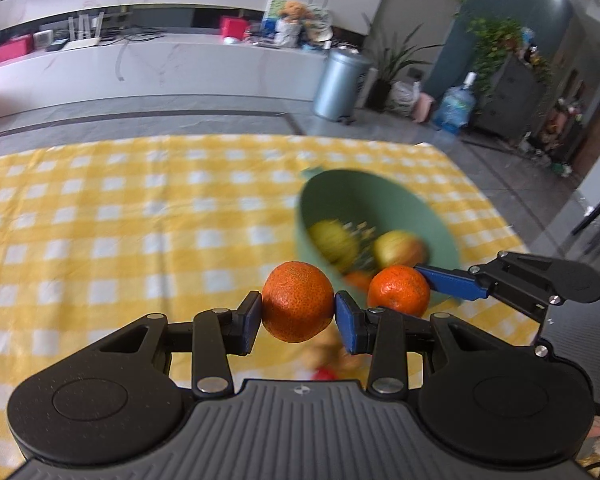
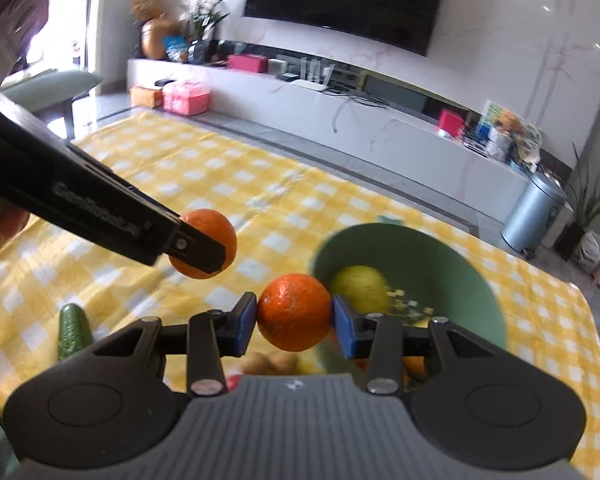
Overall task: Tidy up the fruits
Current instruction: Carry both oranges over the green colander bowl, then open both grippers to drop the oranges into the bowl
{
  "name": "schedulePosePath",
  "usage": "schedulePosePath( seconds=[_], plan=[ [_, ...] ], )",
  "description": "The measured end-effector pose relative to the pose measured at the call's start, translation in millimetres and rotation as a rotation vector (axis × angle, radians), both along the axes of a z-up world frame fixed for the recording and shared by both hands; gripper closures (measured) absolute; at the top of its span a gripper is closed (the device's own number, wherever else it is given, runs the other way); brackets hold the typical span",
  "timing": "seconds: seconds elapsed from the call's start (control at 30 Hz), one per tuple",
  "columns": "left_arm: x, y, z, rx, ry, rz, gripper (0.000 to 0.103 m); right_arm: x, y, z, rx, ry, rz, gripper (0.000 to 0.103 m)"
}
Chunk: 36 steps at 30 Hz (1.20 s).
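Observation:
My left gripper is shut on an orange mandarin and holds it above the yellow checked cloth, just left of the green bowl. My right gripper is shut on a second mandarin at the bowl's near left rim. In the left wrist view the right gripper's mandarin shows beside mine, held by a blue pad. In the right wrist view the left gripper's mandarin shows at the left. The bowl holds a yellow-green fruit, a reddish apple and more.
A cucumber lies on the cloth at the left. Small brownish and red items lie under the right gripper. The table's far edge borders grey floor with a metal bin and a TV cabinet beyond.

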State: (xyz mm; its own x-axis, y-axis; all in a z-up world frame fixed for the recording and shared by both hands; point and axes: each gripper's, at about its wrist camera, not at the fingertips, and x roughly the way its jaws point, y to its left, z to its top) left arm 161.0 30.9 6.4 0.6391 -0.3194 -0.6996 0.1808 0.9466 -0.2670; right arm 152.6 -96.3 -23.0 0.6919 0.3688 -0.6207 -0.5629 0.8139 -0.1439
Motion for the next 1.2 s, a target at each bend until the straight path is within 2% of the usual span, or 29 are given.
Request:
schedulePosePath(
  seconds=[0.17,0.4,0.7,0.83,1.0,1.2],
  plan=[
    [23.6,-29.4,8.3,-0.046,0.009,-0.056,0.058,20.7,-44.3,6.3,0.001,0.024,-0.085,0.064],
    [64.6,-63.2,-10.8,-0.099,0.113,-0.095,0.058,55.2,-83.2,0.1,0.011,0.134,-0.115,0.064],
    [95.1,-87.8,-37.9,-0.045,0.195,-0.103,0.059,90.9,-87.1,-18.7,-0.06,0.249,-0.053,0.064],
    [103.6,-90.8,-45.6,-0.047,0.229,-0.103,0.058,101.2,-88.4,-25.5,-0.061,0.3,-0.043,0.064],
    [110.2,-92.5,-53.4,-0.03,0.25,-0.094,0.058,106.2,-85.6,-33.1,-0.084,0.321,-0.024,0.064],
    [112.4,-97.0,-53.9,-0.006,0.236,-0.105,0.058,109.2,-80.4,-40.3,-0.087,0.335,-0.005,0.064]
  ],
)
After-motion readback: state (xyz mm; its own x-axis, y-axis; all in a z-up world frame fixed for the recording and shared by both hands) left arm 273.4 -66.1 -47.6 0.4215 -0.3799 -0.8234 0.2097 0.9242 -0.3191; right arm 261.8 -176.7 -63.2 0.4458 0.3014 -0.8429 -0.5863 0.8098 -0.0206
